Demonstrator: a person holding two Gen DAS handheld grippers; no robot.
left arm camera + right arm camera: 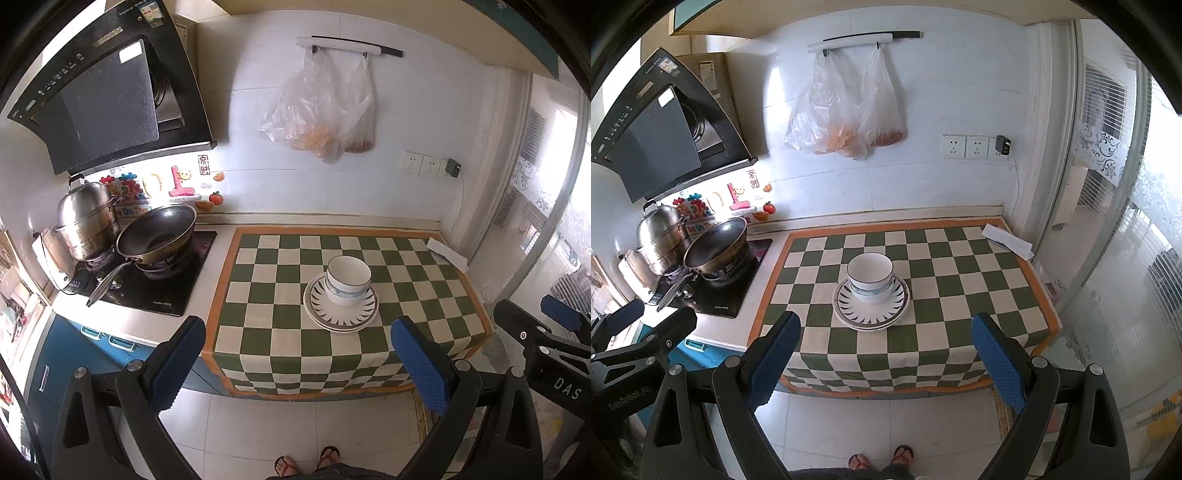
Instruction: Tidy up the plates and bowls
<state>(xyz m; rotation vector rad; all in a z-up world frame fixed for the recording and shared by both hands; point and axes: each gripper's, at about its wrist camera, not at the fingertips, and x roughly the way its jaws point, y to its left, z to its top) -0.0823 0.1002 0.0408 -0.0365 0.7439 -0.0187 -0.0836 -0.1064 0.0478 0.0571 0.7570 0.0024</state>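
Glossy white porcelain fills my left wrist view: stacked bowls (347, 280), round and deep with a thin dark rim line and a blue band, sit on stacked plates (341, 306) ringed with dark leaf marks, all on a green-and-cream checked cloth (280, 280). My left gripper (298, 363) has its blue, dimpled rubber fingers (421, 365) spread wide and empty; the stack lies ahead, beyond the tips, nearer the right finger. I cannot count the bowls or plates for certain. At the right edge the right gripper (554, 332) is partly cut off. From the right wrist view, the right gripper (886, 363) also stands wide apart holding nothing, bowls (870, 281) and plates (870, 304) ahead between the fingers, slightly toward the left one. A dark steel wok (714, 243) sits far left.
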